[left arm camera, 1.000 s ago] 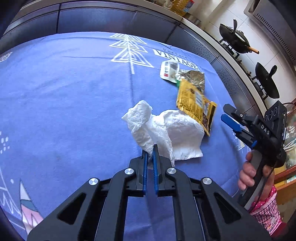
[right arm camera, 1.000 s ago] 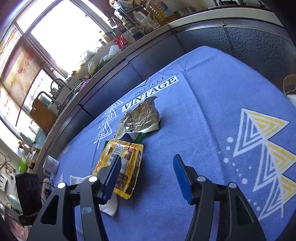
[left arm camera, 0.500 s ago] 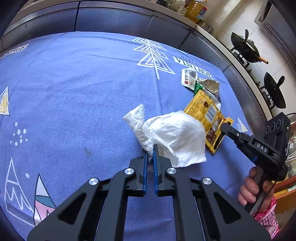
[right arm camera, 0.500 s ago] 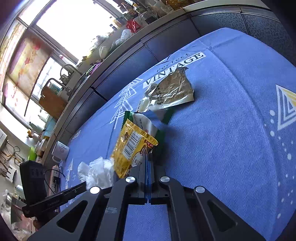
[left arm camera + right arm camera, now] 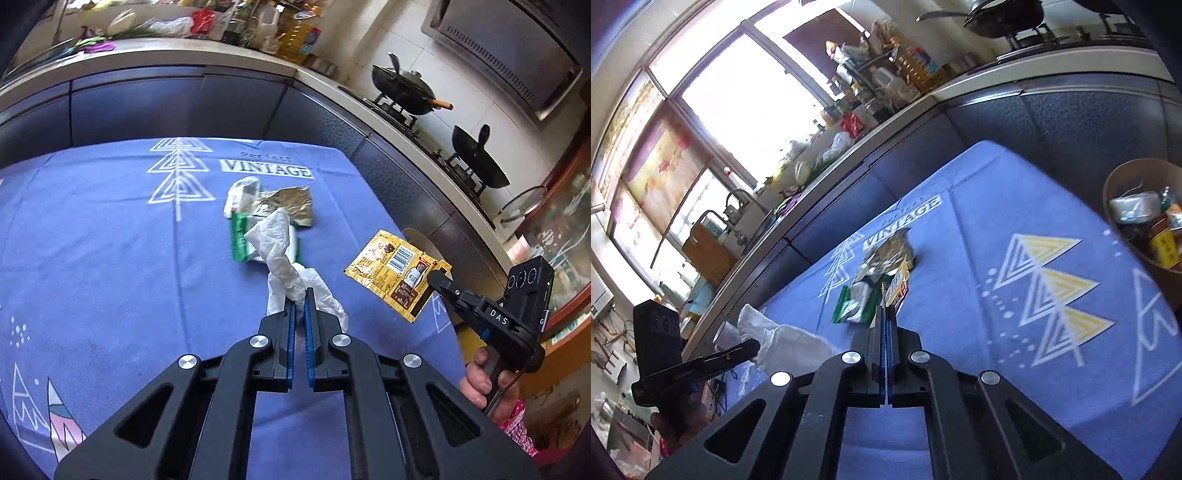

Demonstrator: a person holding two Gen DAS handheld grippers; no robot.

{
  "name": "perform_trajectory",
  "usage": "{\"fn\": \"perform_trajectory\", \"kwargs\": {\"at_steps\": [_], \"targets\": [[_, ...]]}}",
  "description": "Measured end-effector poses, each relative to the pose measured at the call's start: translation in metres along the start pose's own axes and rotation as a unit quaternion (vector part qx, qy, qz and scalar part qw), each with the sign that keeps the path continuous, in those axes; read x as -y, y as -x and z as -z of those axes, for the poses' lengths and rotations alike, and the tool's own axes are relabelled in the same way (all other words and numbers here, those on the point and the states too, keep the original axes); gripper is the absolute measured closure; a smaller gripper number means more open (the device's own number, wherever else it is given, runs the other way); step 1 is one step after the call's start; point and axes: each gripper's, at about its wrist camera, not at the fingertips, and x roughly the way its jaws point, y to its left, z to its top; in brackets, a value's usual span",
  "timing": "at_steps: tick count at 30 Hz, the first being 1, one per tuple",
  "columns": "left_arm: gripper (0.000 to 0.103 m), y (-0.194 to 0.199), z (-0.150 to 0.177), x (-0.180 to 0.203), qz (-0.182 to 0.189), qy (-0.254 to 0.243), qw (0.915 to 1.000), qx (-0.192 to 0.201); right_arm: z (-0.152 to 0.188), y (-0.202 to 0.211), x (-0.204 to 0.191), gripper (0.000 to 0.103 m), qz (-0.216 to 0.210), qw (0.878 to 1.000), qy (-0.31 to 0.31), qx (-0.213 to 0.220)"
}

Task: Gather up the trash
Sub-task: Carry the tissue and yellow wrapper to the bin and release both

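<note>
A: White tissue (image 5: 284,258) hangs pinched in the left gripper (image 5: 300,301), clear of the blue bench (image 5: 92,240). Past it, a green wrapper (image 5: 240,236) and a foil packet (image 5: 291,201) lie uncollected.

B: And on the right?

A: The right gripper (image 5: 436,277) has its fingers clamped on a corner of the yellow sachet (image 5: 395,273), held in the air. Both point downward. The bin (image 5: 1123,184) off the bench's right end already holds trash, so I'd judge the job about halfway.
</note>
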Motion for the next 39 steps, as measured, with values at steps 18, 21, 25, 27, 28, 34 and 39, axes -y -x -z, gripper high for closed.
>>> {"fn": "perform_trajectory", "kwargs": {"at_steps": [18, 21, 25, 27, 28, 34, 39], "targets": [[0.098, -0.182, -0.086, 0.266, 0.11, -0.188, 0.974, -0.063, -0.066, 0.129, 0.205, 0.102, 0.134, 0.967, -0.137, 0.166], [0.098, -0.22, -0.091, 0.297, 0.112, -0.206, 0.9692, -0.076, -0.071, 0.124, 0.227, 0.102, 0.14, 0.965, -0.148, 0.166], [0.098, -0.268, -0.091, 0.319, 0.105, -0.214, 0.9657, -0.102, -0.076, 0.112, 0.248, 0.102, 0.147, 0.963, -0.156, 0.16], [0.098, -0.289, -0.088, 0.324, 0.093, -0.216, 0.9651, -0.116, -0.078, 0.107, 0.259, 0.102, 0.151, 0.963, -0.162, 0.153], [0.097, -0.299, -0.085, 0.323, 0.087, -0.215, 0.9647, -0.125, -0.078, 0.103, 0.264, 0.102, 0.153, 0.964, -0.164, 0.146], [0.038, -0.342, -0.061, 0.317, 0.0, -0.227, 0.9604, -0.162, -0.077, 0.085, 0.283, 0.042, 0.154, 0.965, -0.182, 0.113], [0.037, -0.334, -0.049, 0.316, -0.01, -0.257, 0.9528, -0.161, -0.066, 0.095, 0.276, 0.042, 0.171, 0.96, -0.176, 0.135]]}}
